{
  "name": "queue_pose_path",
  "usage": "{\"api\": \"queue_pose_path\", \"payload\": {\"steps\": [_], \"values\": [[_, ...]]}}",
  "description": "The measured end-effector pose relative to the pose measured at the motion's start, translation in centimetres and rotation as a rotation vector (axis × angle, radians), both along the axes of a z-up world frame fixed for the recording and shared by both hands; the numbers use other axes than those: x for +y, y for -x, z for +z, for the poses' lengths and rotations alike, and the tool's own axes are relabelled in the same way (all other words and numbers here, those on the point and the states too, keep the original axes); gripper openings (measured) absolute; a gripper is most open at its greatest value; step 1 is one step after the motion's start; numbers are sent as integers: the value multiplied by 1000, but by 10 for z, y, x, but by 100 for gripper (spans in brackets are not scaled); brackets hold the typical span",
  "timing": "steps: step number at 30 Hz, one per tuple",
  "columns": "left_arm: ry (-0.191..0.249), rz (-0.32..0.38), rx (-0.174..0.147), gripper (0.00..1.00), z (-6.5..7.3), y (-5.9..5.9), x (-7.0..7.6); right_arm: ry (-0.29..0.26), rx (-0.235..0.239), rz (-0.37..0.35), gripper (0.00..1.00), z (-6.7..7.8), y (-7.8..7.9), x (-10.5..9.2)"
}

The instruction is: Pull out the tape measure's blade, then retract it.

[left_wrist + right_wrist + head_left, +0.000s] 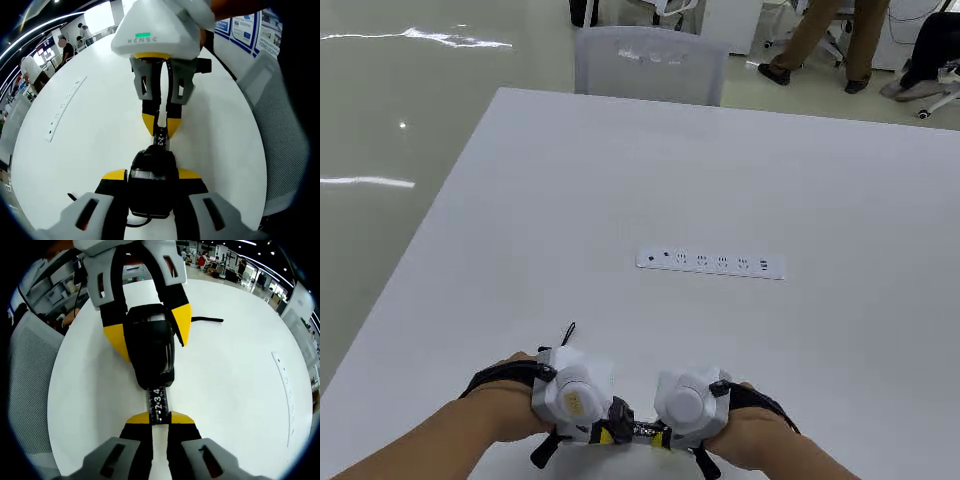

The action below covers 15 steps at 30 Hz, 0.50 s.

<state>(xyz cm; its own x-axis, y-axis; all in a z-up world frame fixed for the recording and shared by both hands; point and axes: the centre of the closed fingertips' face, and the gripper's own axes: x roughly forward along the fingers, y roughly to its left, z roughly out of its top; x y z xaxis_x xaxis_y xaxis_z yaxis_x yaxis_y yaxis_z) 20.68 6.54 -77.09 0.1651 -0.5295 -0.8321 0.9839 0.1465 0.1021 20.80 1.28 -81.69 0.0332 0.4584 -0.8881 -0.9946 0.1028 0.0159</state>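
Worktop [620,180]: white, strip [710,262] at 12 o'clock.
Left claw [152,175]: clamped on case [152,192].
Right claw [157,418]: pinching blade [156,401] tip.
Blade axis: 9–3 o'clock; pull likely toward 3.

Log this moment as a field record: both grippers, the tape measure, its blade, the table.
left gripper: shut on the tape measure case
right gripper: shut on the blade, facing the left gripper
blade: a short stretch out, straight between case and right gripper
table: white; a power strip lies farther back, apart from both grippers
stage: blade partly out; pulling or retracting cannot be told
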Motion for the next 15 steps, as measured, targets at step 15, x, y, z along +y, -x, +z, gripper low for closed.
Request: {"api": "queue_pose_path", "payload": {"steps": [15], "values": [[-3, -3, 2, 29, -3, 0, 2, 19, 21, 13, 7, 3, 2, -25]]}}
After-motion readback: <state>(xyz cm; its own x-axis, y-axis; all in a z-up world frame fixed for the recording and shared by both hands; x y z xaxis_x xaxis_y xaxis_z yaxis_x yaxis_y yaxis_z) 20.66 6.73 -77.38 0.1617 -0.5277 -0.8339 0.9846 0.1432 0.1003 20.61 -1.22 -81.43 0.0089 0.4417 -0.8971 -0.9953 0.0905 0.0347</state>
